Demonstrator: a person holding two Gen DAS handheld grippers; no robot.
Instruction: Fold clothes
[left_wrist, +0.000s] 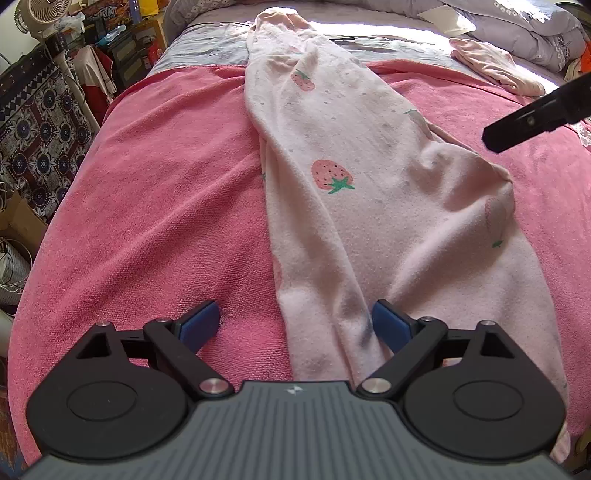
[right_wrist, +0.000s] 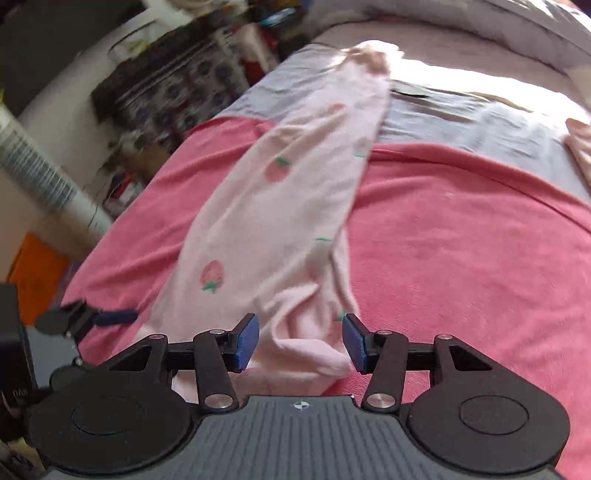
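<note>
Pale pink trousers with a strawberry print (left_wrist: 351, 206) lie lengthwise, legs together, on a pink towel (left_wrist: 166, 192) spread over the bed. My left gripper (left_wrist: 295, 326) hovers over their near end and stands wide open, the cloth running between its blue pads untouched. My right gripper (right_wrist: 301, 343) is open above a raised fold of the same trousers (right_wrist: 258, 221) at their right edge. The fold sits between the pads and neither pad presses on it. In the left wrist view a black finger (left_wrist: 517, 125) of the right gripper juts in from the right. The right wrist view is blurred.
A second pink garment (left_wrist: 495, 66) lies at the far right of the bed beside a grey duvet (left_wrist: 535, 33). Left of the bed stand a fan (left_wrist: 44, 14), a patterned cloth (left_wrist: 37, 122) and cluttered shelves. The towel's left edge drops off toward the floor.
</note>
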